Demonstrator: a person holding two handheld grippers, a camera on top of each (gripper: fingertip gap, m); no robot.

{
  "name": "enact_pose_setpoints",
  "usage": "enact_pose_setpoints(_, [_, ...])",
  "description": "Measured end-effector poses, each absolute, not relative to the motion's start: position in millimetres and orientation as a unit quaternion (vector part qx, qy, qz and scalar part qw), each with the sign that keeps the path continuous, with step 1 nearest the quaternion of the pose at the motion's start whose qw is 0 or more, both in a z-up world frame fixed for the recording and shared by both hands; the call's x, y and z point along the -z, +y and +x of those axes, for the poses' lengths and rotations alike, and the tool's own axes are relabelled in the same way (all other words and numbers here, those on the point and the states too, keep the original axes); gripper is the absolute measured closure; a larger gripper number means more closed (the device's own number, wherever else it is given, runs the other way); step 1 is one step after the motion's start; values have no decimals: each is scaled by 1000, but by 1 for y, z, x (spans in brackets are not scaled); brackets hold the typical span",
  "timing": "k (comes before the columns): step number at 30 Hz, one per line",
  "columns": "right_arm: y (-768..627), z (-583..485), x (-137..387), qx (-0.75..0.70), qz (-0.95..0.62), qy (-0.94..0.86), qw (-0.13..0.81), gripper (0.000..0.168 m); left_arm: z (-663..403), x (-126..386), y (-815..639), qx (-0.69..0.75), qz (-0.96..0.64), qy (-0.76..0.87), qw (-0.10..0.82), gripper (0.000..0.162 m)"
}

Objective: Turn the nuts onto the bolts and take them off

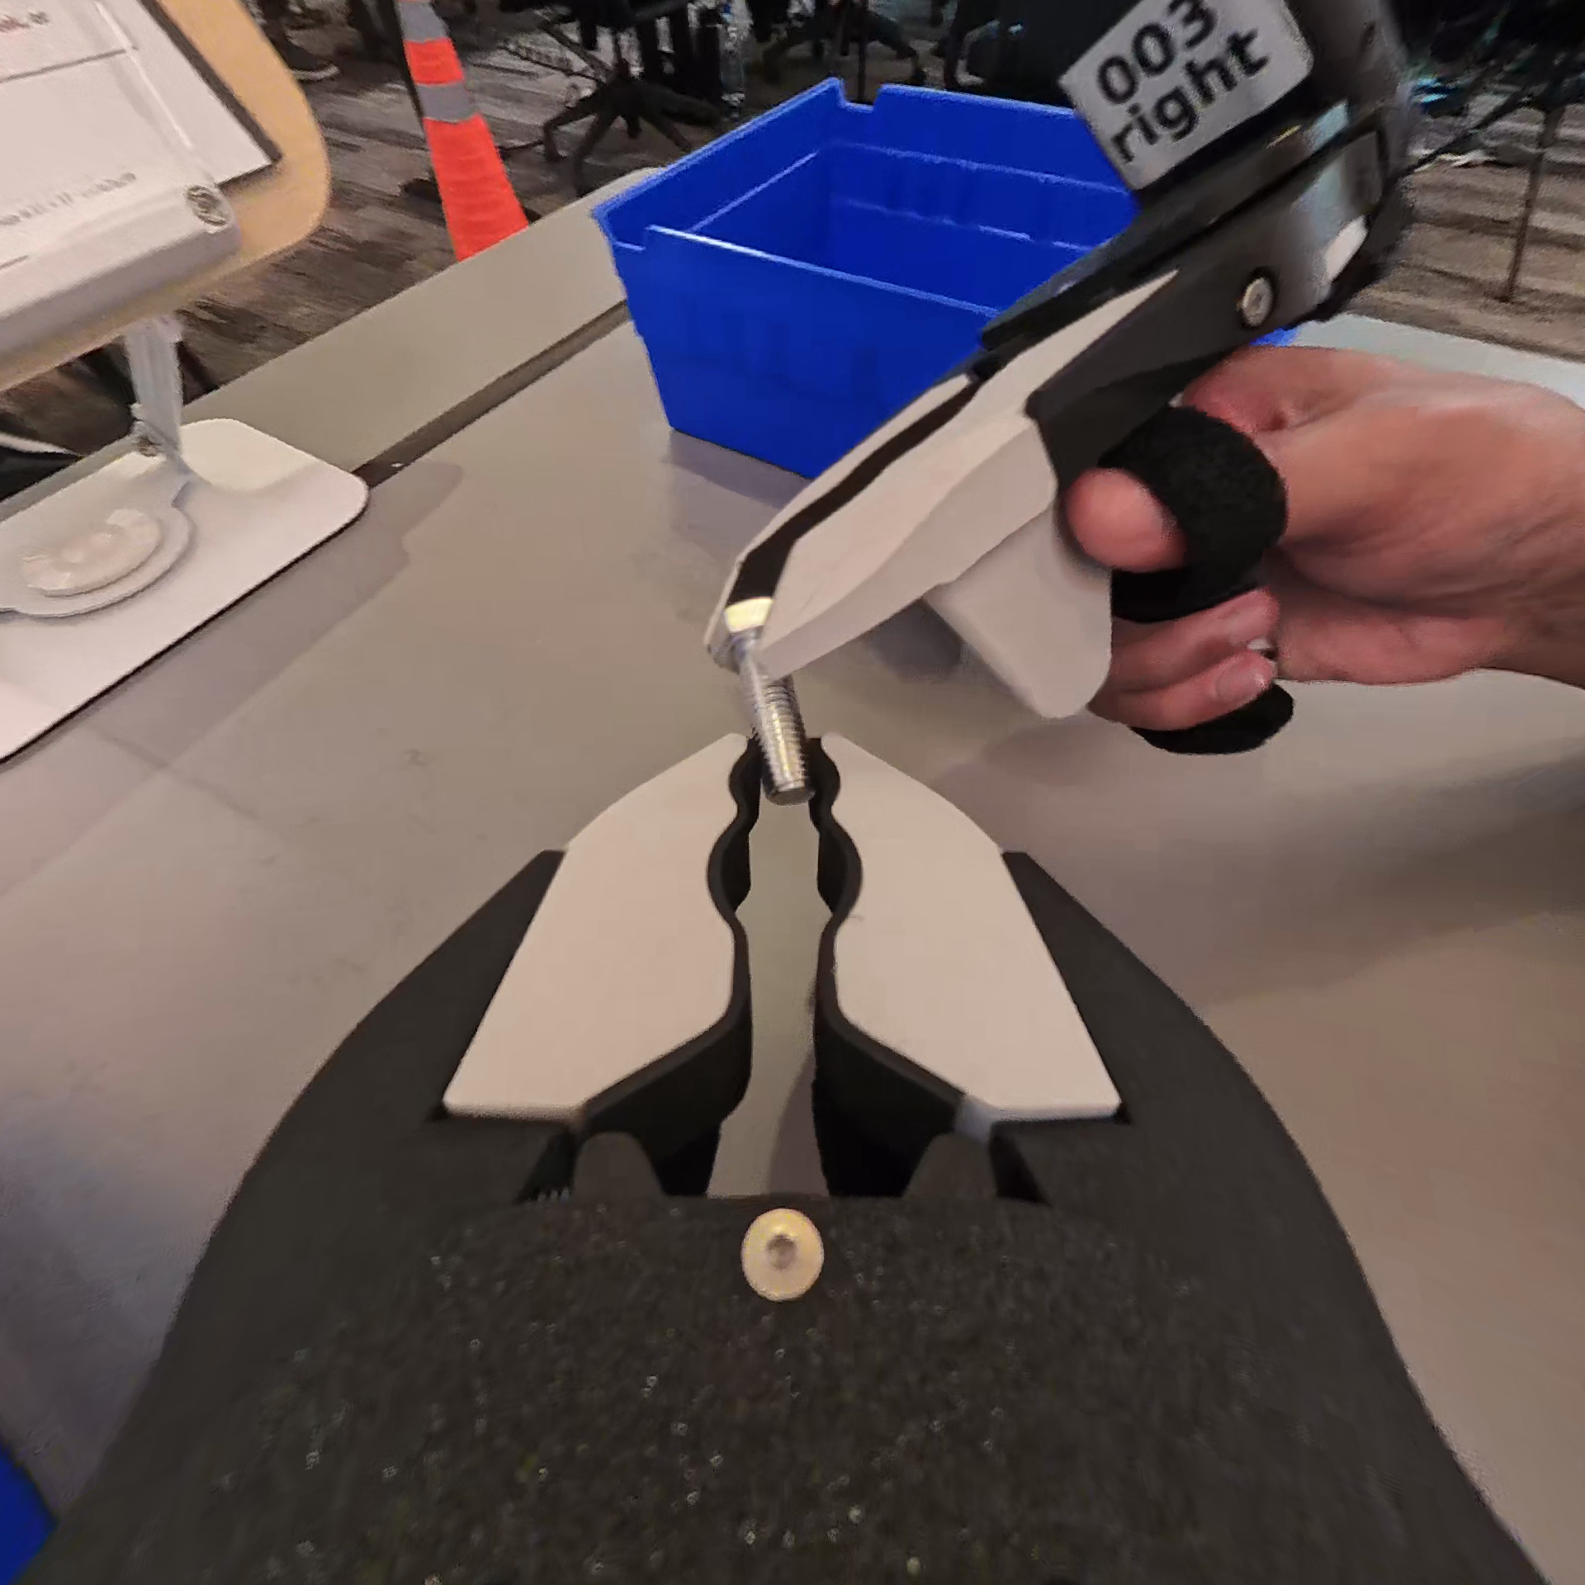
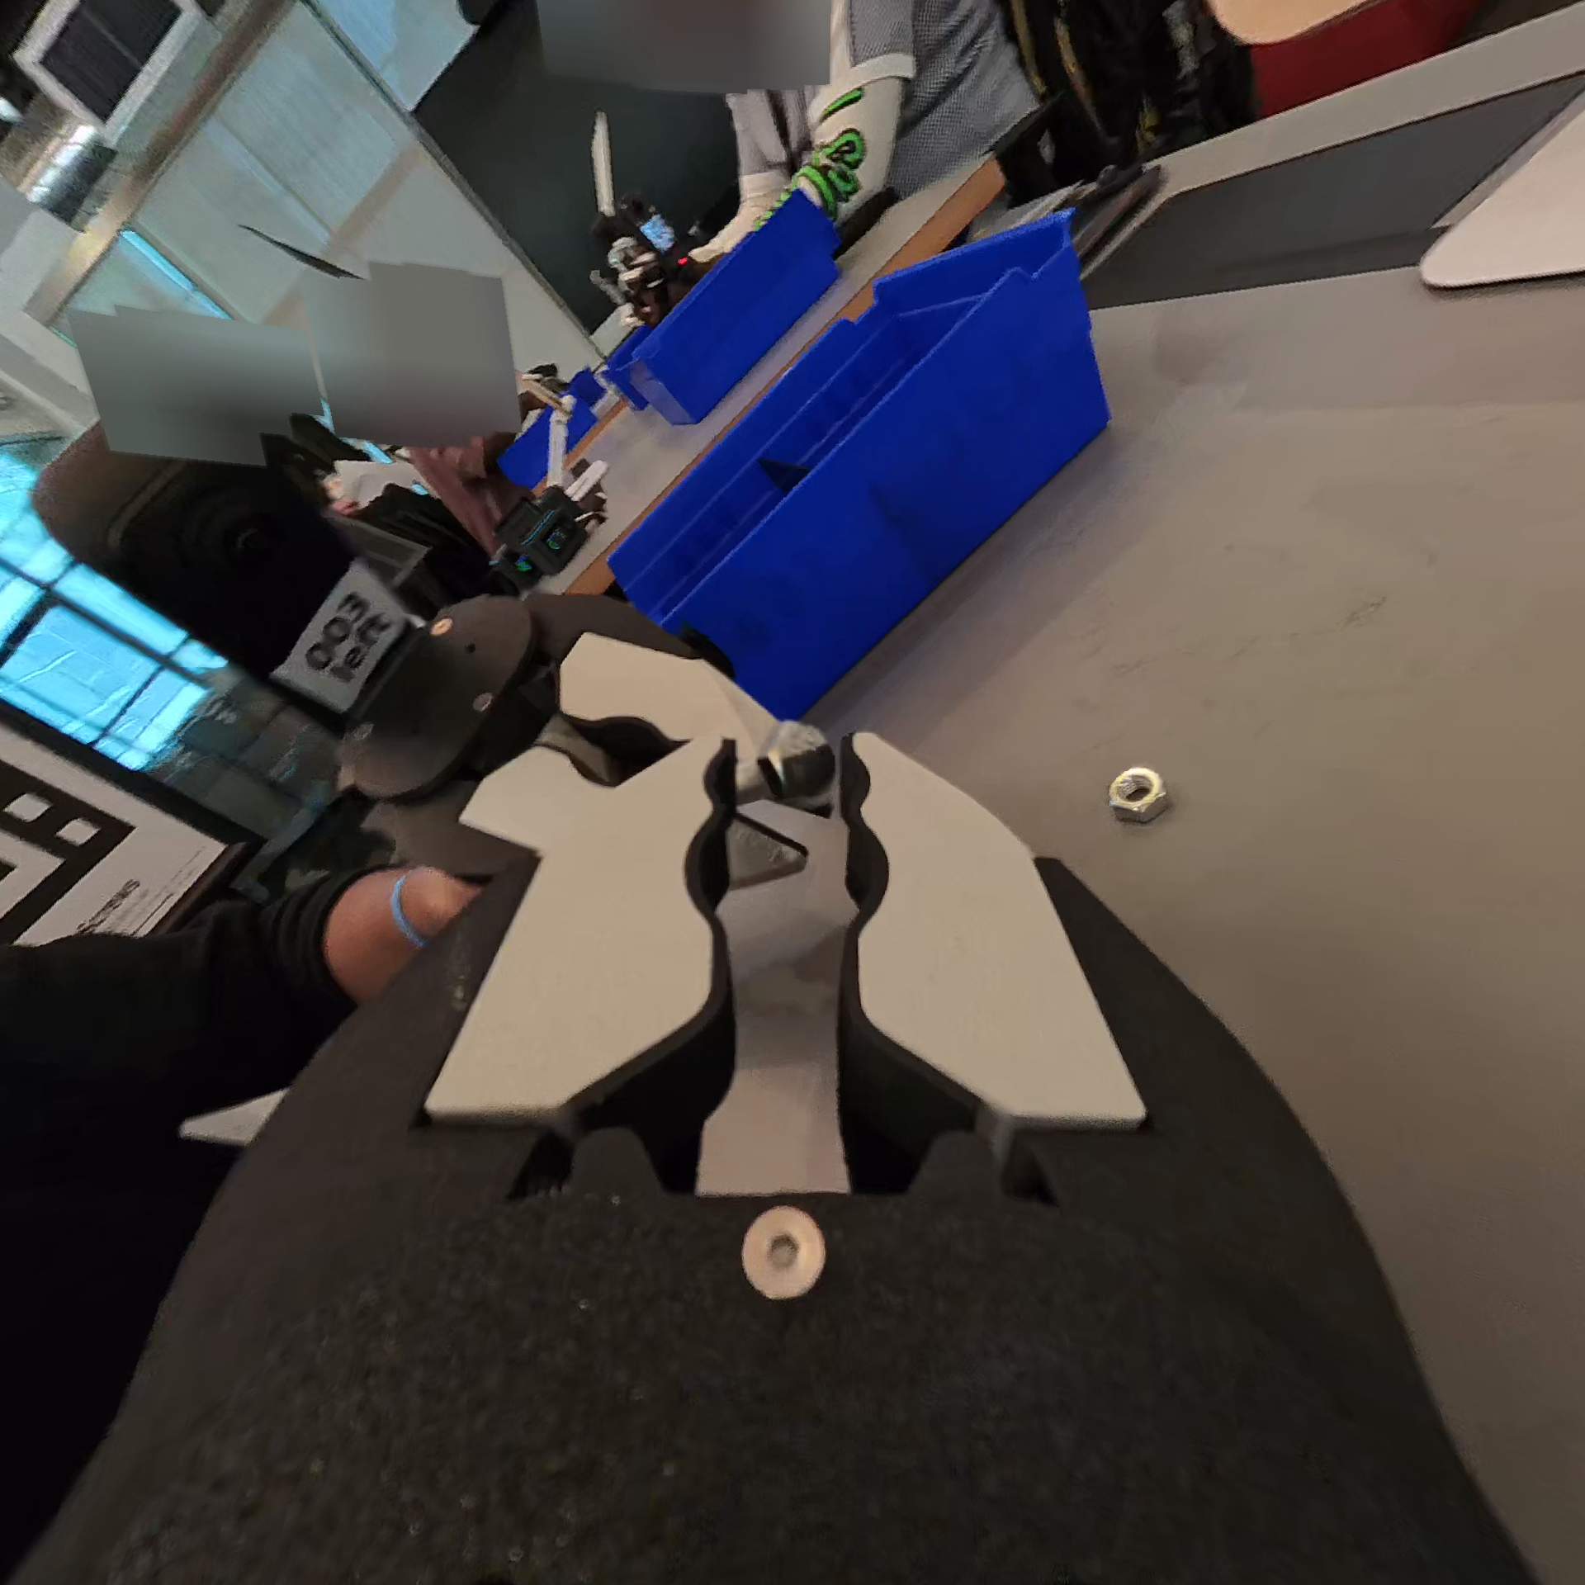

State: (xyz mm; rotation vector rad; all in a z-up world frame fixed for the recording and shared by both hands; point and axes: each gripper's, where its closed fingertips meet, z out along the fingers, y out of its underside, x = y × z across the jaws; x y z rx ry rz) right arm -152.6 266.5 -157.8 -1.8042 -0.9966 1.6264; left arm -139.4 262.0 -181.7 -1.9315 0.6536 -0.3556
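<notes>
A silver bolt (image 1: 769, 729) is held between both grippers above the grey table (image 1: 429, 772). My left gripper (image 1: 785, 763) is closed on its threaded end. My right gripper (image 1: 743, 630) comes in from the upper right, held by a hand (image 1: 1389, 532), and is shut on the bolt's hex head. In the right wrist view the bolt head (image 2: 798, 766) sits between my right gripper's tips (image 2: 787, 772), and the left gripper's fingers (image 2: 635, 686) reach in from the left. A loose silver nut (image 2: 1136, 796) lies on the table to the right of the grippers. No nut shows on the bolt.
A blue bin (image 1: 823, 283) stands on the table just beyond the grippers; it also shows in the right wrist view (image 2: 900, 515). A white stand's base (image 1: 232, 489) sits at the left. An orange cone (image 1: 463, 154) stands on the floor. People sit at a farther table with more blue bins (image 2: 738, 317). The tips of both grippers are at nearly the same place. The loose silver nut (image 2: 1136, 796) is about equally far from each gripper, around 12 cm.
</notes>
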Motion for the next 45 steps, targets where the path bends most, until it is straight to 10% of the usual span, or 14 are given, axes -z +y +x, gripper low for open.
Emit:
enact_pose_setpoints(8, [233, -121, 142, -593, -548, -523, 275, 124, -131, 150, 216, 337, -745, 376, 435, 153])
enact_pose_setpoints(26, [215, -129, 138, -635, -458, -522, 338, 149, -116, 144, 207, 513, -683, 352, 381, 153])
enact_pose_setpoints(38, [217, -128, 136, -608, -465, -530, 365, 151, -117, 147, 209, 500, -693, 347, 386, 152])
enact_pose_setpoints(45, [257, -107, 139, -565, -556, -440, 422, 151, -149, 211, 248, 205, -821, 360, 392, 119])
